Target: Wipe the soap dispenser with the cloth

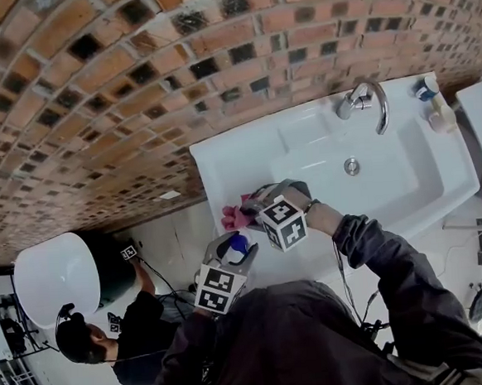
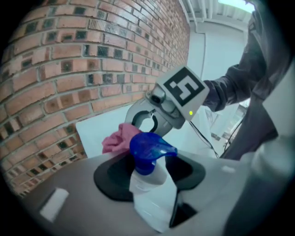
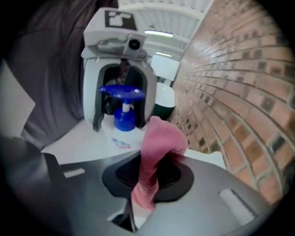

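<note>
A white soap dispenser with a blue pump top sits between the jaws of my left gripper, which is shut on its body. In the head view the blue top shows just above that gripper. My right gripper is shut on a pink cloth, whose free end bunches up just in front of the dispenser. The cloth hangs over the front left corner of the white sink, beside my right gripper. From the left gripper view the cloth lies just behind the pump top.
A chrome tap stands at the sink's back edge, with small bottles to its right. A brick wall rises behind. Another person stands at lower left beside a round white bin lid.
</note>
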Demonstrator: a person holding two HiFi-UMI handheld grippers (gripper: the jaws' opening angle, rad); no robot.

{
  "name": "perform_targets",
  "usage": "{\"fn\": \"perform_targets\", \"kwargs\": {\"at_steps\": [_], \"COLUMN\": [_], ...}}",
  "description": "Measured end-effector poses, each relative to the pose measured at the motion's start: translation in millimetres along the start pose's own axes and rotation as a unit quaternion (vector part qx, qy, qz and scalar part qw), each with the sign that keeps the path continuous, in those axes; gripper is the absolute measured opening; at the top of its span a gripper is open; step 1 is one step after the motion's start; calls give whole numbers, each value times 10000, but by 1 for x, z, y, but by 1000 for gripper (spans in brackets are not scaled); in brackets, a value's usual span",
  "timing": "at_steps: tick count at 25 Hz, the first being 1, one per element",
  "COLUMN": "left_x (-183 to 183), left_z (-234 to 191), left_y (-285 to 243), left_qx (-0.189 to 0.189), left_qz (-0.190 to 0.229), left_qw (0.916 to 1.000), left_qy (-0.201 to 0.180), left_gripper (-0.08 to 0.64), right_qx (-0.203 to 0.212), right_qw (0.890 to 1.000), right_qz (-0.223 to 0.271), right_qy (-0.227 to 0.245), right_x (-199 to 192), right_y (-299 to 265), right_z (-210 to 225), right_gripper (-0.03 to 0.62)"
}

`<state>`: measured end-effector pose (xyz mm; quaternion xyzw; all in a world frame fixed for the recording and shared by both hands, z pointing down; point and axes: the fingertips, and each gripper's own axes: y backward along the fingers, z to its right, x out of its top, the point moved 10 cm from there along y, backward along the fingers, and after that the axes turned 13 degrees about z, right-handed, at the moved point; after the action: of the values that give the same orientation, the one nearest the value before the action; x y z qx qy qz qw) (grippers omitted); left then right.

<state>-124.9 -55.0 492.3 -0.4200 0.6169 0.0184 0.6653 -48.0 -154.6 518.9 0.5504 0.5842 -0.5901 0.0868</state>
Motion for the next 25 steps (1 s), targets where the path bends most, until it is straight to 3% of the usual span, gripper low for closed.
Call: {"fn": "perform_targets", "kwargs": {"at_steps": [3,6,11,13,15,17,19,22,25], "left_x": [0,2,-1,-1,-1,-1,-2,-8,-14], "left_z": [0,-2,-1,0,0,0,-1,-2,2], "left_y": [0,0,0,1,0,1,4,12,26], "left_qx": [3,83,195,201,206,220,243,342,499], "left_qz": [-27,-46,-2,-3,-5,12,50,114,213], "left_qw": [10000,9999,9998,9998,9998,9998,9997,9993,9984], "left_qy": [-40,-93,-30,-55,-78,-32,42,87,168], "left_gripper": [213,149,149,149,149,159,209,233,233], "right_qx": [535,812,927,659,57,-555,-990,-1526,-1983], "right_qw": [9940,9852,9658,9674,9805,9910,9912,9754,9427], "right_qz": [-507,-812,-1495,-1544,-1372,-1108,-795,-243,532], "right_qy": [809,1270,1906,1894,1403,497,-378,-1574,-2630], "right_x": [-9,-21,-30,-29,-27,-21,-12,-2,8], "right_y": [-20,-35,-50,-52,-46,-28,-6,25,52], "right_z": [-11,-20,-34,-35,-29,-21,-21,-32,-48], "right_gripper": [57,57,55,57,57,57,57,57,57]}}
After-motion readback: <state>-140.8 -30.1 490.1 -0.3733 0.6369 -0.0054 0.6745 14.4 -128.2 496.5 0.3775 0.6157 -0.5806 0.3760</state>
